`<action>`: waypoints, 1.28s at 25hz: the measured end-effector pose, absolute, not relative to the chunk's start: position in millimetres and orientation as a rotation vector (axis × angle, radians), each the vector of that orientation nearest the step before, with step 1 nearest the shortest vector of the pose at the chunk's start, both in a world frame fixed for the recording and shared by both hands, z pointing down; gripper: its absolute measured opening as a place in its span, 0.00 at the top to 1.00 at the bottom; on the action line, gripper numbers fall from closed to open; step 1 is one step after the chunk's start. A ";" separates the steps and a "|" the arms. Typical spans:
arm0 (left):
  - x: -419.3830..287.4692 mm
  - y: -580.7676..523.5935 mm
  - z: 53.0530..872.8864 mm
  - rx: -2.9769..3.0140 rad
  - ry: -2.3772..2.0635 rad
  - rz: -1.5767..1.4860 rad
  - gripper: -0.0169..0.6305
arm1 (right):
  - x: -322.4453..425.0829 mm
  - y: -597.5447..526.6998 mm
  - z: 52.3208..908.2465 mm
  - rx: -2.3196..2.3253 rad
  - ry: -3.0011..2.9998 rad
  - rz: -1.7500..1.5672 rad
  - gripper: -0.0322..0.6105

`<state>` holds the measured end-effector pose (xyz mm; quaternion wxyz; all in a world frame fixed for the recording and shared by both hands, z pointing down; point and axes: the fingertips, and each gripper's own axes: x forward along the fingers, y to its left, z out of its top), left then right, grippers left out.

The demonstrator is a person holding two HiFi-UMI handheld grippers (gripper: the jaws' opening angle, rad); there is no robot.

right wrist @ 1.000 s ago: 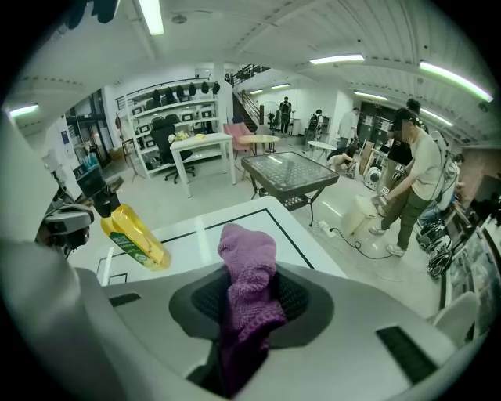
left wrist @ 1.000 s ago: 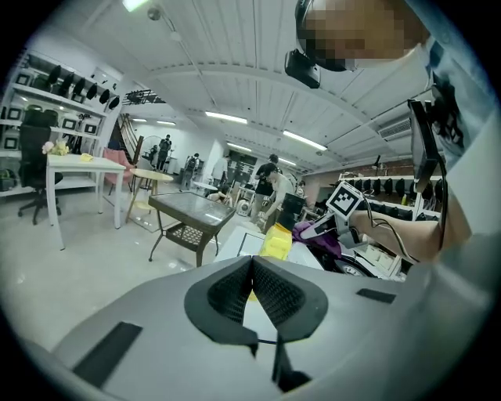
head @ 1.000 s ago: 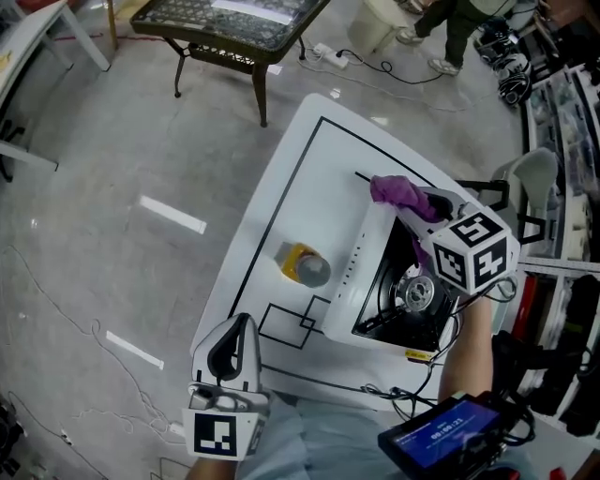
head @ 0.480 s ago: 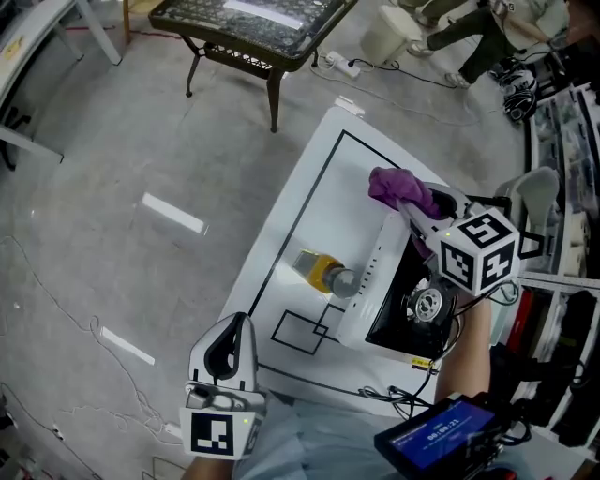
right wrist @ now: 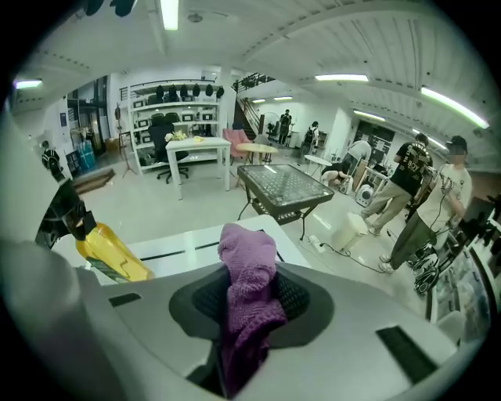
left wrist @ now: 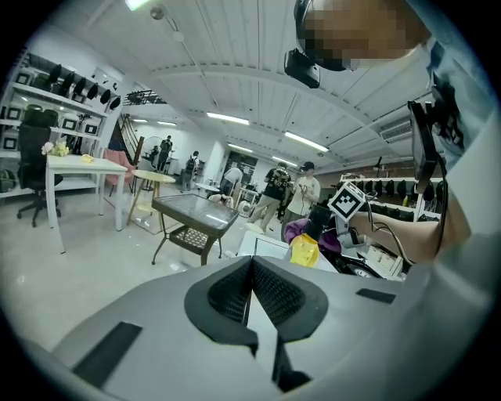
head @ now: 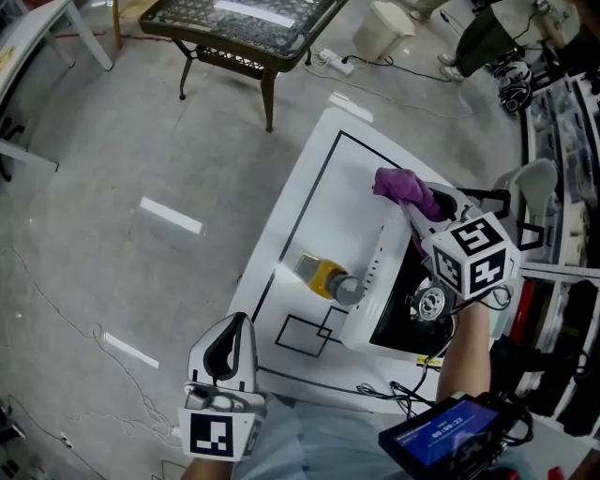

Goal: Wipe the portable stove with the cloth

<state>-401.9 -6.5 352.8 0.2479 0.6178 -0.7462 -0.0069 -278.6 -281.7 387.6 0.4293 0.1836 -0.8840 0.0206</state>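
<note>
Cloth [right wrist: 249, 262], purple and knitted, is pinched tight between the jaws of the right gripper [right wrist: 250, 305]. Its top pokes out past the jaw tips and the rest hangs down between them. In the head view the cloth is at the far end of the stove [head: 377, 272]. I cannot tell if it touches the stove. The stove is white on the side and black on top, with a round burner [head: 429, 302].

The left gripper [left wrist: 249, 291] holds nothing, and its jaws are pressed together at the tips. It is low by the person's body, off the near edge of the tabletop [head: 305, 202], well apart from the stove.

The tabletop is white with thin black lines. A yellow bottle [head: 322, 276] lies on its side just beside the stove, with its grey cap toward the stove. The floor [head: 112, 141] is grey. A dark table [head: 239, 23] with a glass top stands farther off, and a white bin [head: 382, 25] is near it. People [right wrist: 409, 184] stand at the back of the room.

I count one cloth, one stove, one bottle and two grippers.
</note>
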 end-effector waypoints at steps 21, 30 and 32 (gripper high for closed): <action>-378.4 -6.8 364.1 1.752 -1.970 0.005 0.95 | -260.7 -260.8 375.2 0.507 -2.261 0.025 0.77; -390.5 8.9 345.7 1.735 -2.016 -0.017 0.95 | -279.4 -260.0 346.9 0.539 -2.322 -0.055 0.77; -392.1 12.6 348.1 1.731 -2.013 -0.017 0.95 | -279.9 -253.2 364.3 0.508 -2.281 -0.042 0.77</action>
